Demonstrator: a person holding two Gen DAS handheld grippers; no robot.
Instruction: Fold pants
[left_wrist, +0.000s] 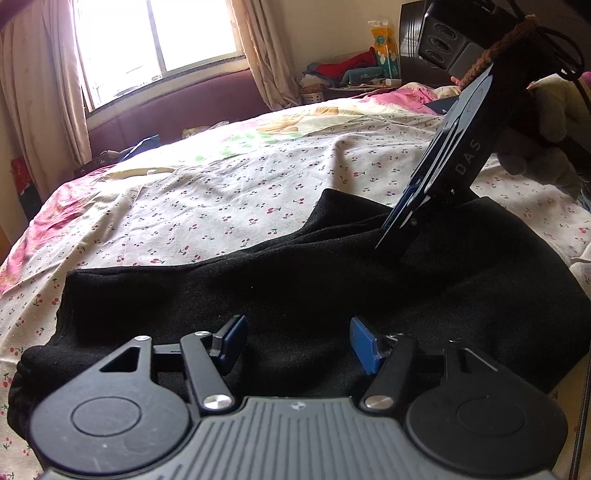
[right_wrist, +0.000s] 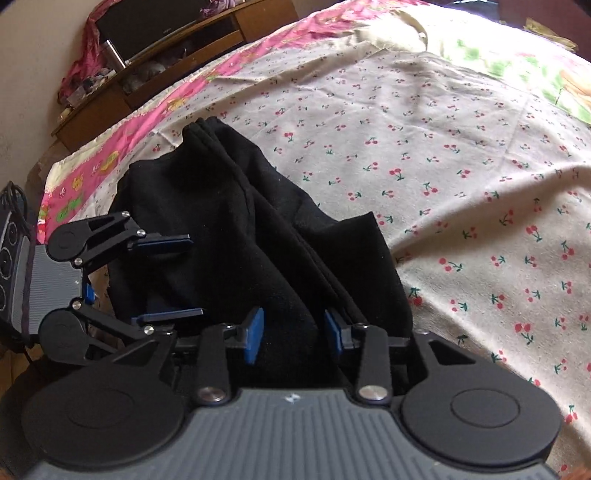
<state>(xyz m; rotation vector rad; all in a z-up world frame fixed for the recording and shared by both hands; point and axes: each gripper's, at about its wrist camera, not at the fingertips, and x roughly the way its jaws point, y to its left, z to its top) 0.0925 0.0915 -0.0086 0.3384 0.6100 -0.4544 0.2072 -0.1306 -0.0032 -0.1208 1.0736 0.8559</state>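
two views from cameras on hand-held tongs, over a bed (left_wrist: 229, 192) with a cream sheet printed with small red cherries.

at far left of the left camera's view, a bright window (left_wrist: 155, 37) with pale curtains (left_wrist: 40, 85) stands behind the bed. black pants (left_wrist: 332, 266) lie folded into a long band across the near part of the sheet. low in the view, the left tongs (left_wrist: 297, 341) hover over the near edge of the pants, jaws well apart, blue pads clear of the cloth, nothing between them. to the right, the right tongs (left_wrist: 397, 230) angle steeply down, tips pressed into a crease of the pants. a pile of clothes (left_wrist: 347, 72) sits by the far wall.

in the right camera's view, a wooden shelf unit (right_wrist: 155, 59) stands at upper left beyond the bed (right_wrist: 461, 166). the left tongs (right_wrist: 166, 277) appear at the left edge, jaws spread, beside the pants (right_wrist: 236, 221). at bottom centre the right tongs (right_wrist: 293, 330) are partly open, with a ridge of black cloth between the blue pads; whether the pads press on it cannot be told.
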